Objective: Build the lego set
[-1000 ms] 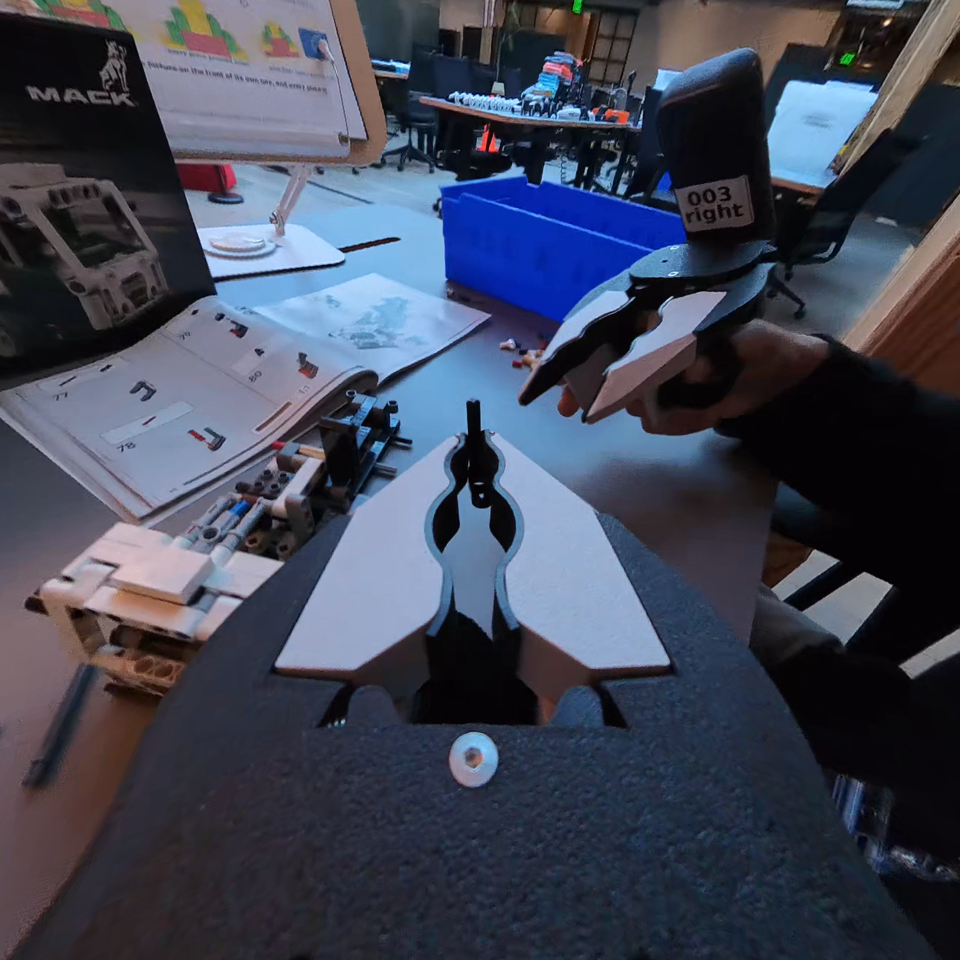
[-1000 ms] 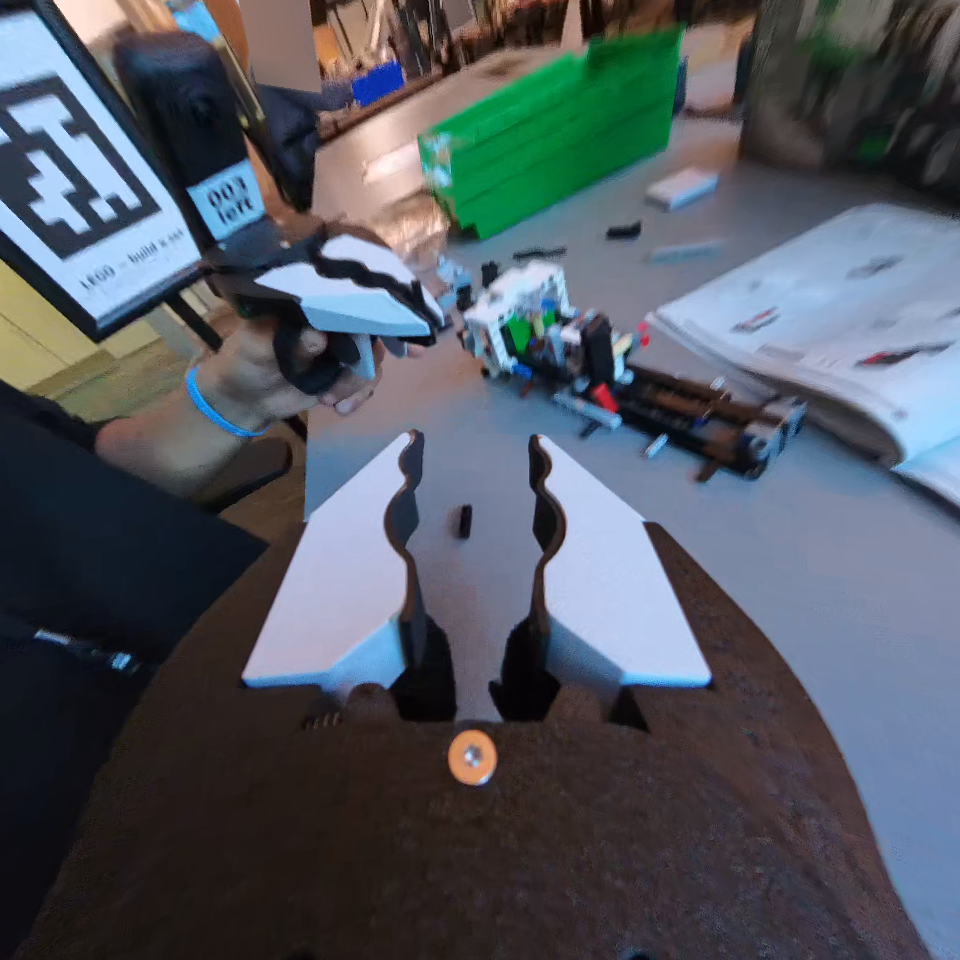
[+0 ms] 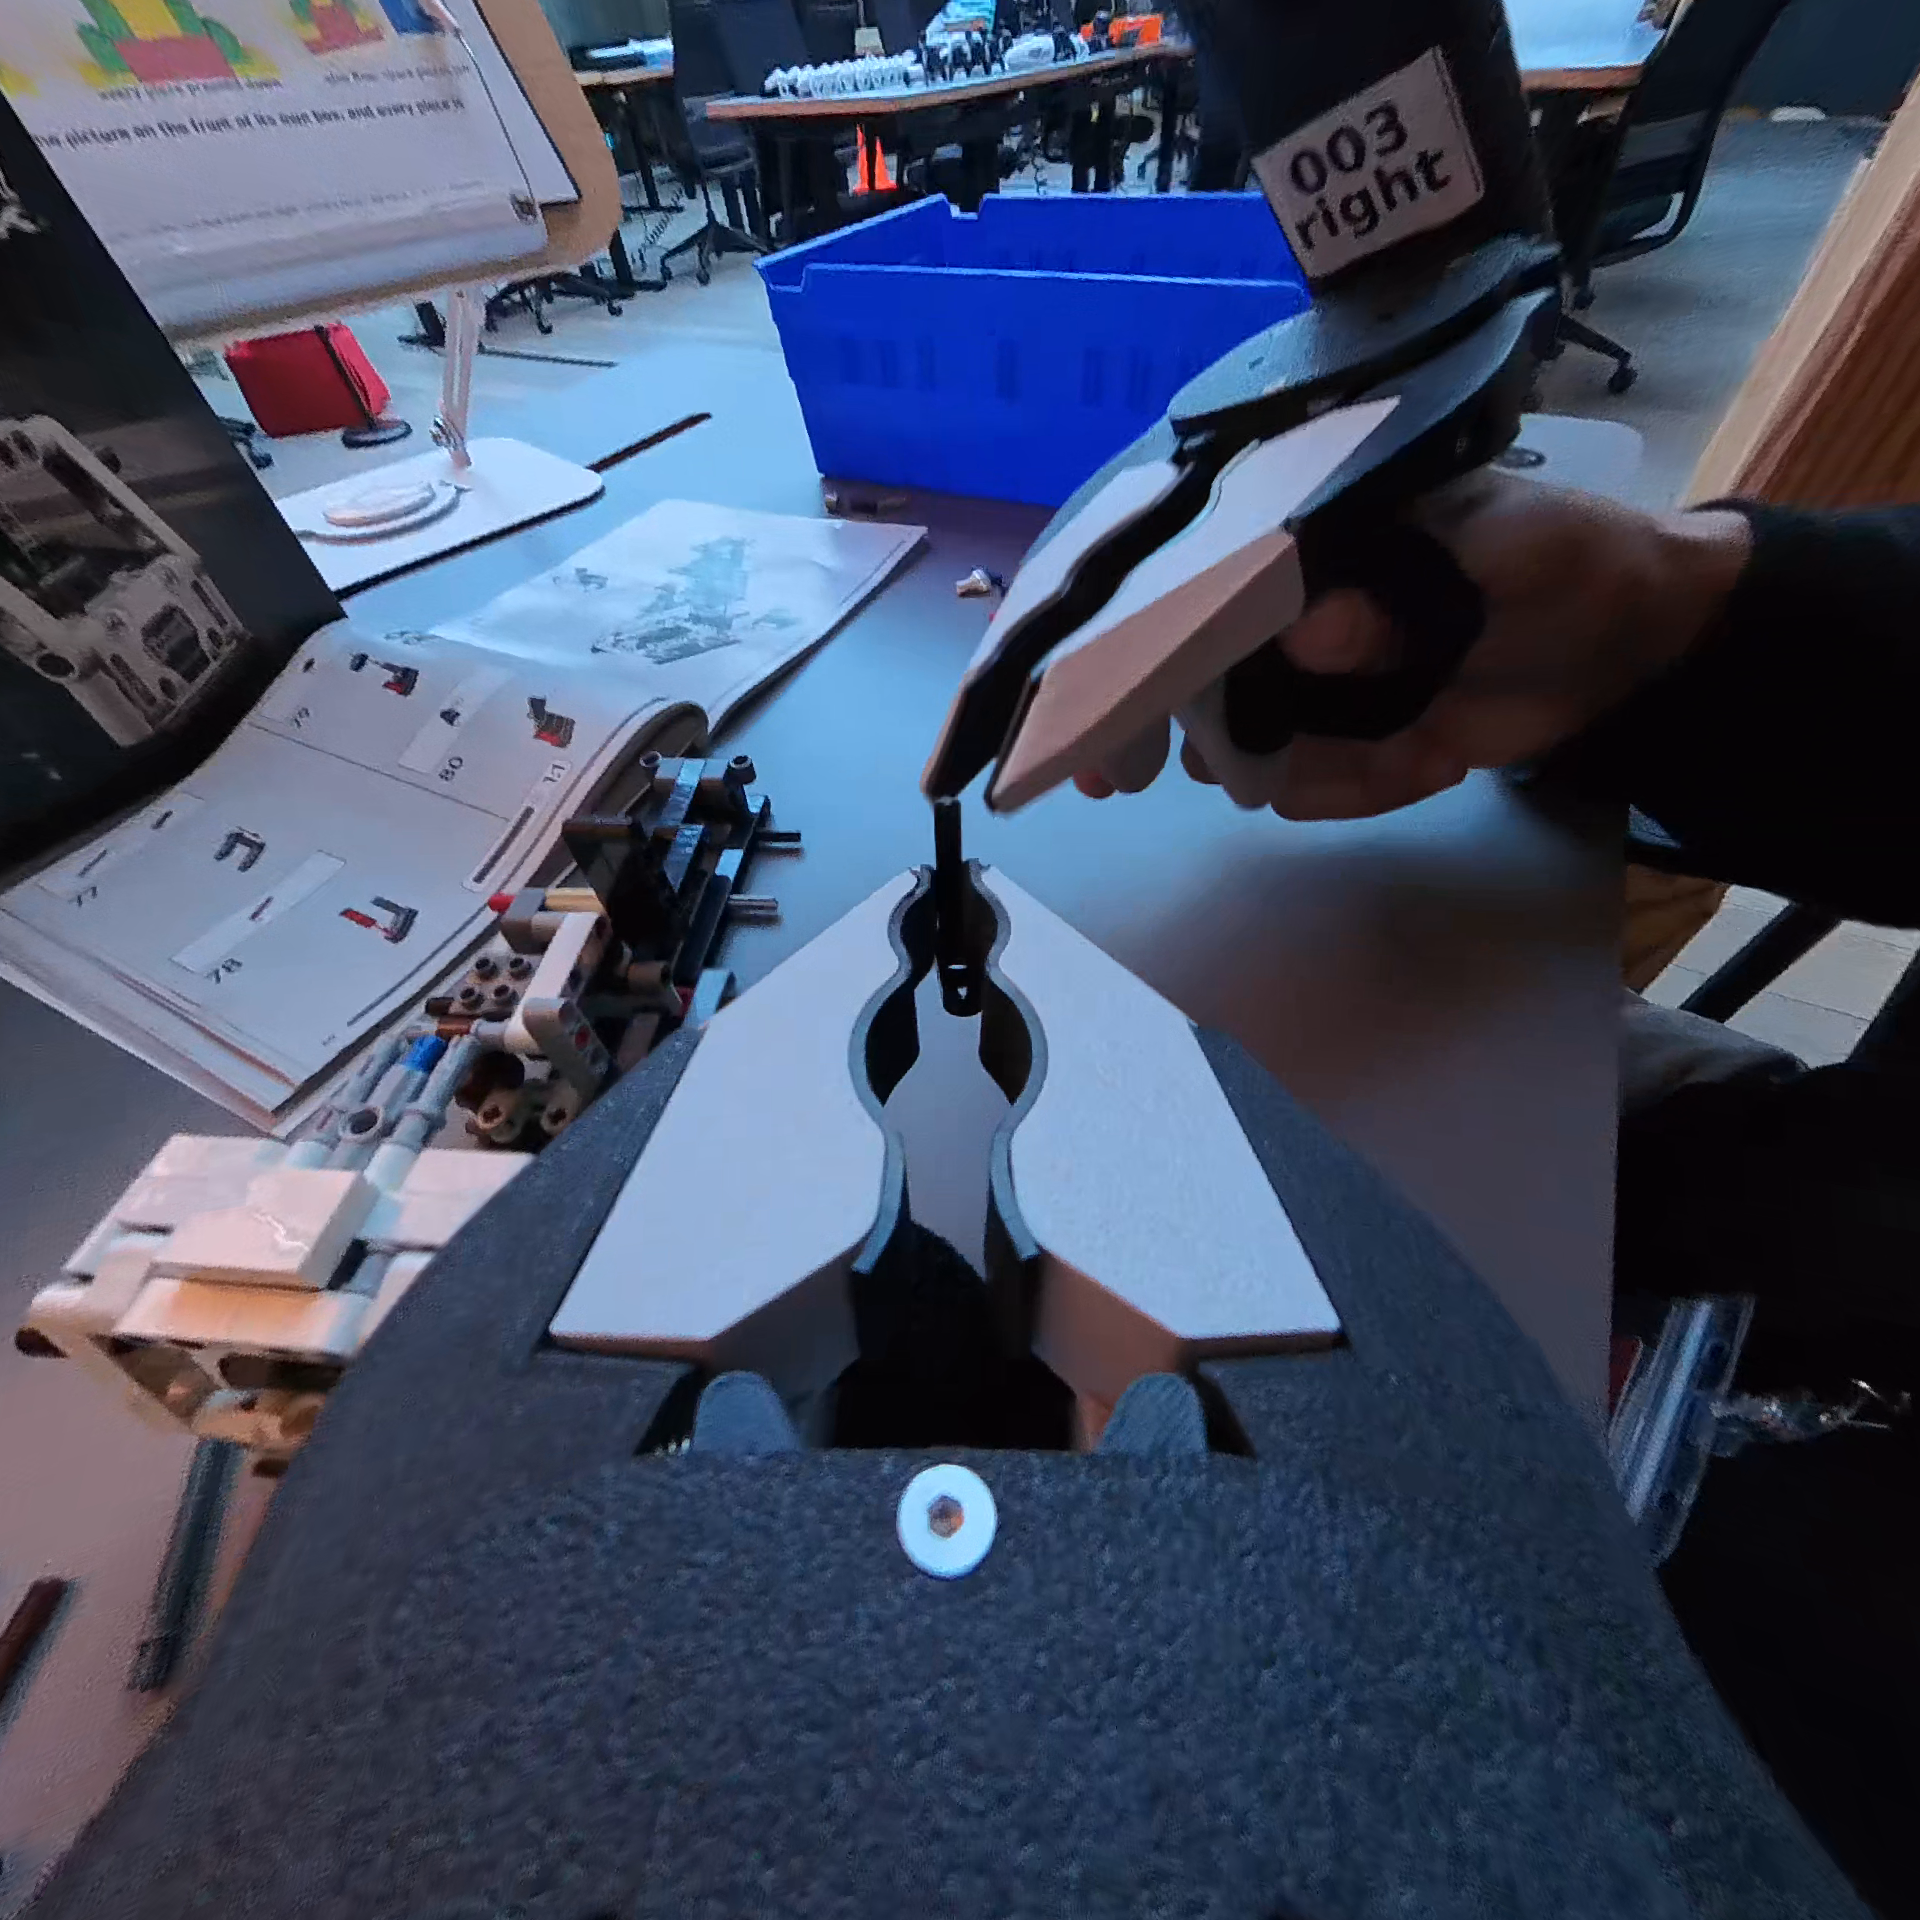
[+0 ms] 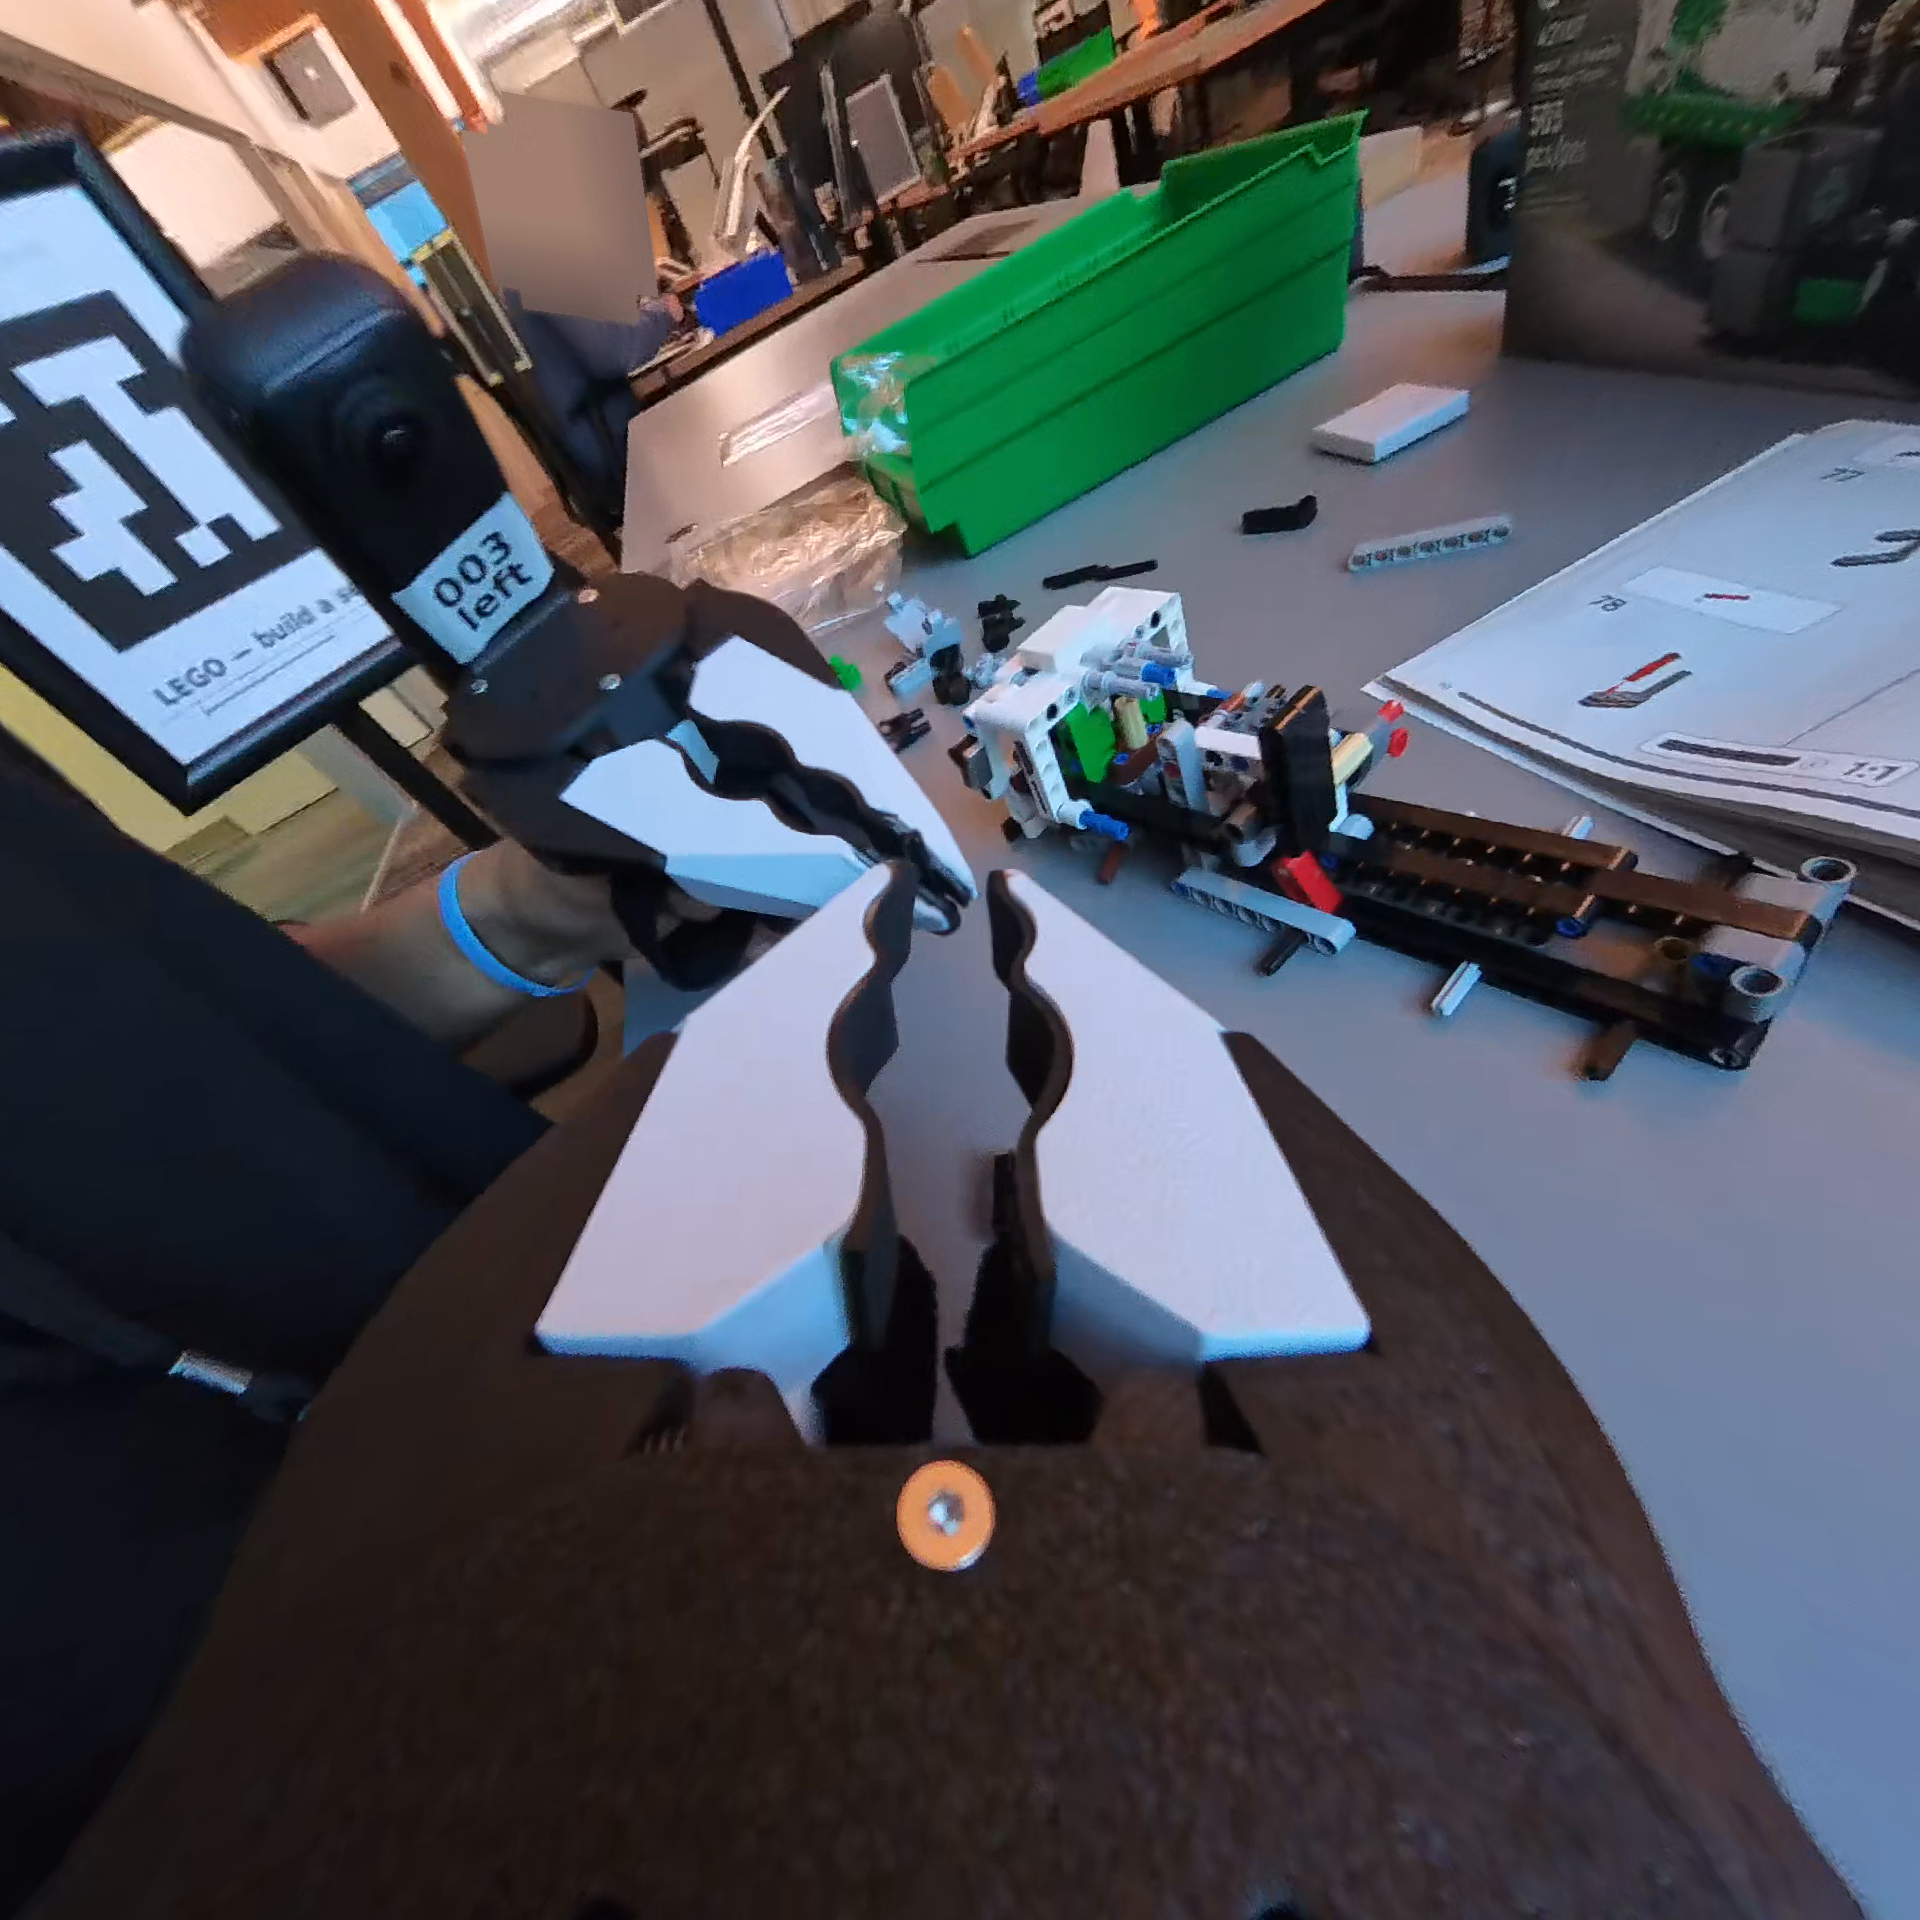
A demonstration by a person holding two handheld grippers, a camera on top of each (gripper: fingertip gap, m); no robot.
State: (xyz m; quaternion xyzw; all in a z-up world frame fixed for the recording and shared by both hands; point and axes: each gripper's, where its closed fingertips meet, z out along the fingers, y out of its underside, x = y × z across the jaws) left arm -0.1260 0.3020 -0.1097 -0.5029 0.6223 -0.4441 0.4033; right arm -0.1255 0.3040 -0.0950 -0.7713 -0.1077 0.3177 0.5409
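My left gripper (image 3: 951,883) is shut on a thin black Lego pin (image 3: 951,862) that stands upright out of its tips. My right gripper (image 3: 966,795) hangs just above the pin's top, fingers slightly apart. In the right wrist view my right gripper (image 4: 948,881) is narrowly open and empty, and the left gripper's tips (image 4: 935,899) sit right at its fingertips. The part-built truck model, a white cab on a black chassis, lies on the table to the left (image 3: 312,1247) and also shows in the right wrist view (image 4: 1143,748).
An open instruction booklet (image 3: 416,779) (image 4: 1714,644) lies beside the model. A blue bin (image 3: 1018,353), a green bin (image 4: 1122,322) and the set's box (image 3: 104,520) stand behind. Loose parts lie near the green bin: a white plate (image 4: 1387,421) and a grey beam (image 4: 1429,545). Both grippers' tips are close together, under 4 cm apart. Both grippers' tips are roughly 30 centimetres from the grey beam (image 4: 1429,545).
My right gripper has moved in to the left gripper's tips and its fingers have narrowed. The left gripper still holds the black pin.
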